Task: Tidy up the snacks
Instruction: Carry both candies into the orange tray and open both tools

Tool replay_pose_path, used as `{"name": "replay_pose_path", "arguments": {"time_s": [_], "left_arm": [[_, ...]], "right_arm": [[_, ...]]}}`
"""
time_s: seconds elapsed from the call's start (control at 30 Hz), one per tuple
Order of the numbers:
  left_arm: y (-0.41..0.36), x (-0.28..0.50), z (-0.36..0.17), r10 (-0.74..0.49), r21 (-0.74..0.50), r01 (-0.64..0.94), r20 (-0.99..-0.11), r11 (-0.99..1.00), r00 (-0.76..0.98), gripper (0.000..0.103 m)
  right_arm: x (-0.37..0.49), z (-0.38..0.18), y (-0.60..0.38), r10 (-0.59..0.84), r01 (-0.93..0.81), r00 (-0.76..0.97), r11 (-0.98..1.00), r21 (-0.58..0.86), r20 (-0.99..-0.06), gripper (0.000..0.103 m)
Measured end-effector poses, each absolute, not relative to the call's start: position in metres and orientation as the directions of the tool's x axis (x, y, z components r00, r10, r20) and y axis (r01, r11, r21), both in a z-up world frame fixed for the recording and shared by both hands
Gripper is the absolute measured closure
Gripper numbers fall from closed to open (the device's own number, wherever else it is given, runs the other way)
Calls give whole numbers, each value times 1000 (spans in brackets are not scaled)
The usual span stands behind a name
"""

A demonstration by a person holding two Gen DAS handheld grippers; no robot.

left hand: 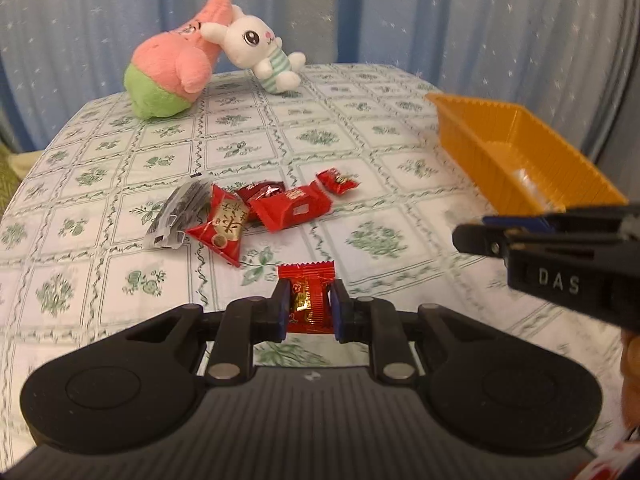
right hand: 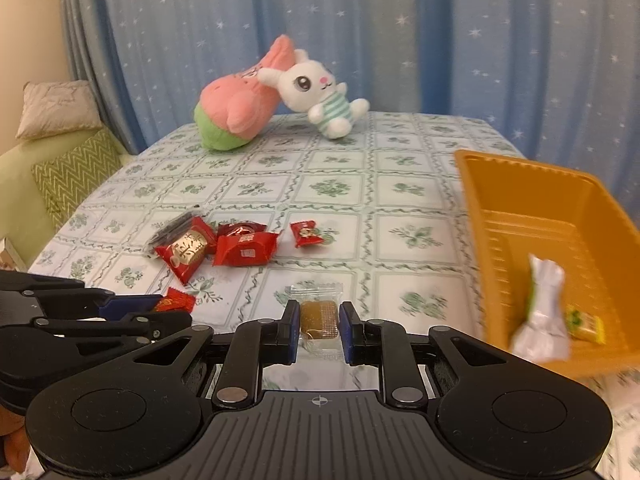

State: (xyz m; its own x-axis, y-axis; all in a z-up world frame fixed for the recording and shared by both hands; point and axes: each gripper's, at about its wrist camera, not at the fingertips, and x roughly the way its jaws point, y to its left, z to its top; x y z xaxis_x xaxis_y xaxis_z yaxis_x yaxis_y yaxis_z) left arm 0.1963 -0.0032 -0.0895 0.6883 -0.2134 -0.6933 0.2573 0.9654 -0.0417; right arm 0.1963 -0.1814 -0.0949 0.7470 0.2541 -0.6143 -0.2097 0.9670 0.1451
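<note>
My left gripper (left hand: pixel 308 304) is shut on a red candy packet (left hand: pixel 307 294) just above the tablecloth; it shows in the right wrist view (right hand: pixel 173 302) too. My right gripper (right hand: pixel 319 322) is shut on a clear-wrapped brown candy (right hand: pixel 318 319), left of the orange tray (right hand: pixel 472 200). The tray holds a white-wrapped snack (right hand: pixel 542 312) and a yellow packet (right hand: pixel 585 324). A pile of red snack packets (left hand: pixel 264 210) with a black-and-clear wrapper (left hand: pixel 180 212) lies mid-table; one small red candy (left hand: pixel 337 181) lies apart to the right.
A pink-and-green plush (left hand: pixel 172 68) and a white bunny plush (left hand: pixel 256 52) sit at the table's far edge before a blue star curtain. The orange tray (left hand: pixel 480 116) stands at the right. A green sofa with cushions (right hand: pixel 76 176) is left of the table.
</note>
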Motion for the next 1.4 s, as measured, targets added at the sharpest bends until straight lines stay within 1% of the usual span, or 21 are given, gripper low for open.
{"name": "replay_pose_path", "arguments": {"time_s": [0.27,0.63,1.1,1.4], "left_arm": [[-21,155,-49,-227,-93,222,-663,971,713,85],[-45,113,-22,-257,-105,251,-652,962,714,85],[-98,114,-3,-343,-125,345,-629,930,698,85],[-138,131,0,-393,-136,401,-625,906,675,85]], "right_arm": [[153,-65,-206,227,-156,769,973,169,-598,82],[110,-39,-235,185,-93,793,978,184,-581,82],[95,-25,-293,74,33,803,985,167,-592,82],[103,-23,-329,37,80,804,982,170,-594,82]]}}
